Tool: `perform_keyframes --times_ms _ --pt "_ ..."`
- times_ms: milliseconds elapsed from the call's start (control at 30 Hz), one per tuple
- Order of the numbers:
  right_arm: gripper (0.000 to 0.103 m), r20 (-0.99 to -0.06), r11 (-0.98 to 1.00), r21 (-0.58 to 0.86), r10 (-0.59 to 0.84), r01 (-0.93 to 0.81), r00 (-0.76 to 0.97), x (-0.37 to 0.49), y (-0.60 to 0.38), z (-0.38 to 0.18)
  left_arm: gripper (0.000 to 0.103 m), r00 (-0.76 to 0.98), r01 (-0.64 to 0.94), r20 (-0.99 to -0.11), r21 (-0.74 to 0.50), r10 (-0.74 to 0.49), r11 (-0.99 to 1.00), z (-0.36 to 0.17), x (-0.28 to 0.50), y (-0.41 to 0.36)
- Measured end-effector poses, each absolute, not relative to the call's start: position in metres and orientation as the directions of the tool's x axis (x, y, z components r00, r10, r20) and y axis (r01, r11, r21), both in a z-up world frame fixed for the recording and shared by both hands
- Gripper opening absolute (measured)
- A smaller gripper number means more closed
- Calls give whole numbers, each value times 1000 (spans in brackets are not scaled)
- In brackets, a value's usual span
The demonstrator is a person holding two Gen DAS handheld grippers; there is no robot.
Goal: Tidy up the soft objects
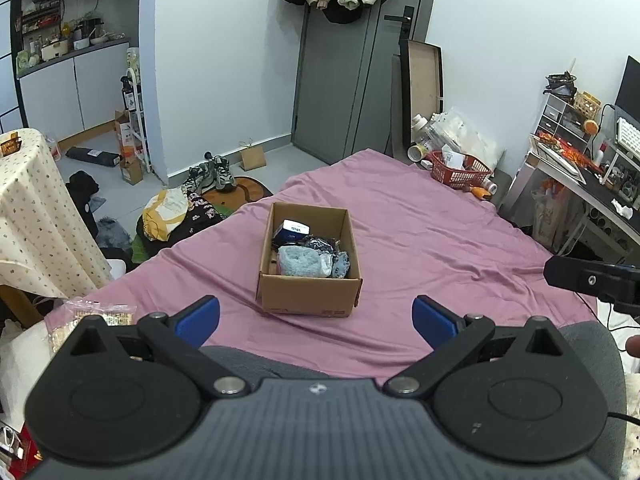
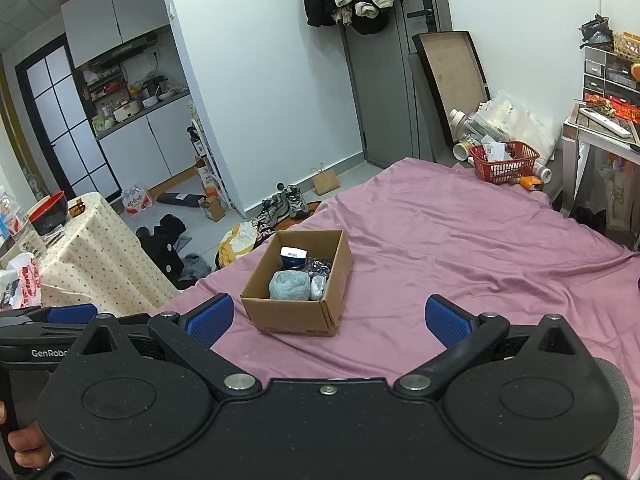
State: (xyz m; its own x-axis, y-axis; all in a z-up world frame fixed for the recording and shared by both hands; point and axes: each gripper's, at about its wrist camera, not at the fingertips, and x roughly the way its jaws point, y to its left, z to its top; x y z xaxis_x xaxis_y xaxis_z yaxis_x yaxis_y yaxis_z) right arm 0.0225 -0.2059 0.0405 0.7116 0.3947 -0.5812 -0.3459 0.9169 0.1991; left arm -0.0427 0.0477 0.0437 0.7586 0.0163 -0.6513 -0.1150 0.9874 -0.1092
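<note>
While both grippers hang low over the near edge of the bed, each camera shows its own tool spread wide with nothing between the blue pads: the left gripper point(image 1: 316, 320) and the right gripper point(image 2: 328, 320) touch neither the sheet nor the box. In the right wrist view the left gripper's blue pad and black body poke in at the left edge, cut off by the frame, and part of a hand point(image 2: 20, 446) shows at the bottom corner. A grey cushion-like surface point(image 1: 588, 344) sits under the tools, mostly hidden by them.

Just beyond the pads, the pink sheet point(image 1: 440, 240) lies wrinkled across the bed. On it stands an open cardboard box point(image 1: 310, 292), upright, its long axis running away from the cameras, turned slightly to the right in the right wrist view. Inside, nearest the front wall, lies a light blue fluffy bundle point(image 1: 298, 262); beside it on the right is something pale and silvery point(image 2: 318, 286) that is hard to make out. Behind these sit a dark shiny item point(image 1: 320, 245) and a small blue and white carton point(image 1: 294, 229) leaning at the back. What lies under them is hidden.

Farther off, a red basket point(image 1: 460, 170) rests at the far corner of the bed. Left of the bed, a table with a dotted cloth point(image 2: 92, 256) stands near a heap of clothes point(image 1: 172, 216) and a pair of sneakers point(image 1: 216, 174) on the floor. At the back, jackets hang on a grey door point(image 1: 340, 80), their tops cut off.
</note>
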Motion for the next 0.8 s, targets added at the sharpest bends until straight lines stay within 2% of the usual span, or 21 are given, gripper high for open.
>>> perform_keyframes --times_ms 800 --pt "103 -584 918 196 392 -345 711 24 -209 39 102 757 -106 -653 -103 13 989 44 -44 45"
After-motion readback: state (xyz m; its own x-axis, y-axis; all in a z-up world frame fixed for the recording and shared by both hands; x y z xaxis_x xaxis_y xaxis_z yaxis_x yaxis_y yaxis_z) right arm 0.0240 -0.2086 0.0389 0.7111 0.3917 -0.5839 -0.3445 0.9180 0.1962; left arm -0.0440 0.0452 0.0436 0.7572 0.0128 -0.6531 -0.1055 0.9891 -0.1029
